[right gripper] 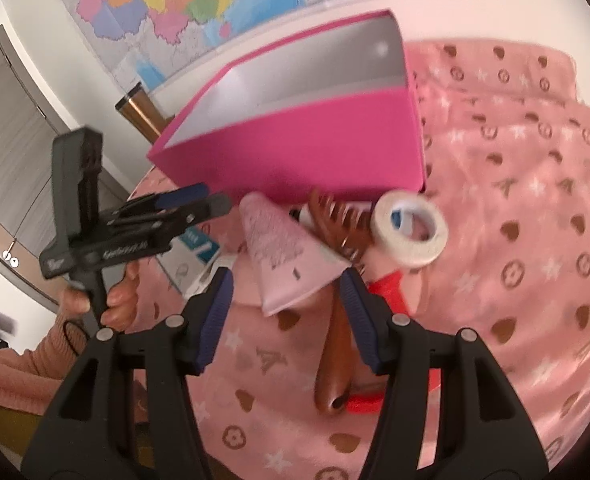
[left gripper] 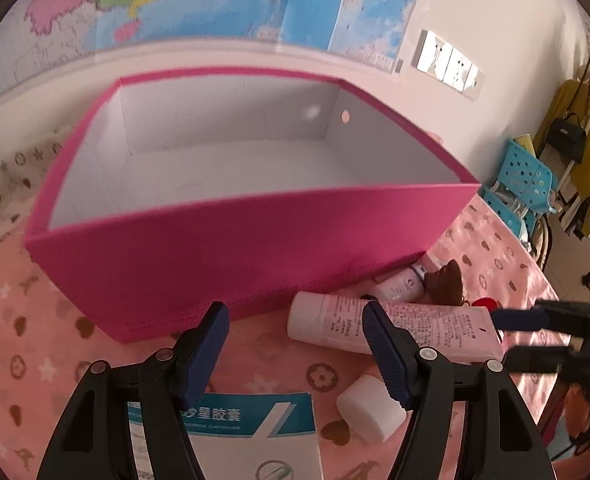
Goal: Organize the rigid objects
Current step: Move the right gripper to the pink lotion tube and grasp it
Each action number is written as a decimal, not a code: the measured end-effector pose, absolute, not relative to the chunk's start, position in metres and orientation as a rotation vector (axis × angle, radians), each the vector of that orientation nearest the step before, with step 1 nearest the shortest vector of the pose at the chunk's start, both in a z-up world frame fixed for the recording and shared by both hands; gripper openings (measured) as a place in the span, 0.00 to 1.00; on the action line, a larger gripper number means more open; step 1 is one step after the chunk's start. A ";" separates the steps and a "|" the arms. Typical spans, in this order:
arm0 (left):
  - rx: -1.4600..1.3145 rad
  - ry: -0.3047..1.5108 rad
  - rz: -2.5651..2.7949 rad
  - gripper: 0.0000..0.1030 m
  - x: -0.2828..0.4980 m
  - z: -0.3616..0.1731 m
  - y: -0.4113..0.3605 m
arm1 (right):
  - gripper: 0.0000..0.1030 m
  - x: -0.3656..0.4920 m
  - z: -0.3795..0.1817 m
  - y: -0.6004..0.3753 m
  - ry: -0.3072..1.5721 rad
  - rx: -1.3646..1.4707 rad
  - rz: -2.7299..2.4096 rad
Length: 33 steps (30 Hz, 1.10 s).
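A: Jaws first. How do they stand on the left gripper (left gripper: 295, 344)?

B: Spread apart, nothing pressed between the blue ribbed pads (left gripper: 379, 336). It tilts downward over the pink patterned tablecloth (left gripper: 55, 360). Just under its fingers lies a white-and-teal cardboard medicine box (left gripper: 255, 432), and a small white plastic cap (left gripper: 371, 408) sits beside the right finger.

A: And beyond the tips?

B: A pale pink plastic tube with printed text (left gripper: 395, 328) lies on its side just past the right finger, and ahead stands the open magenta cardboard box with a grey inside (left gripper: 215, 264), holding nothing I can see.

A: The right gripper (right gripper: 287, 304)?

B: Also parted and gripping nothing, angled down. The flat crimped end of the tube lies between its pads but I see no pressure on it. A brown wooden comb (right gripper: 335, 376) runs under the right finger, with something red (right gripper: 387, 292) beneath it. Farther out, a white roll of tape (right gripper: 411, 232) rests by the magenta box's near corner.

A: Any hand visible?

B: From the right wrist, a hand (right gripper: 115, 304) in a pink knitted sleeve (right gripper: 23, 368) grips the left gripper's handle, off to the left.
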<state>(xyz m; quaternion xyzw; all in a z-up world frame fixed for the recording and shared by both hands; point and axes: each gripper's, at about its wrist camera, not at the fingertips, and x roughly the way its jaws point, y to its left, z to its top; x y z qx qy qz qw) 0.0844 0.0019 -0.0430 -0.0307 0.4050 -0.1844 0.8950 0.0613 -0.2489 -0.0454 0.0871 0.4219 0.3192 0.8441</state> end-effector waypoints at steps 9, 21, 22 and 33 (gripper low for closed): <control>-0.063 0.890 -0.391 0.68 0.092 -0.050 -0.001 | 0.43 0.066 -0.058 -0.246 0.915 0.222 0.655; -0.054 0.912 -0.466 0.68 0.094 -0.050 -0.010 | 0.33 0.066 -0.059 -0.244 0.899 0.179 0.622; -0.049 0.913 -0.467 0.68 0.095 -0.050 -0.012 | 0.32 0.066 -0.059 -0.245 0.898 0.179 0.613; -0.050 0.933 -0.535 0.68 0.099 -0.051 -0.025 | 0.32 0.070 -0.060 -0.254 0.885 0.225 0.598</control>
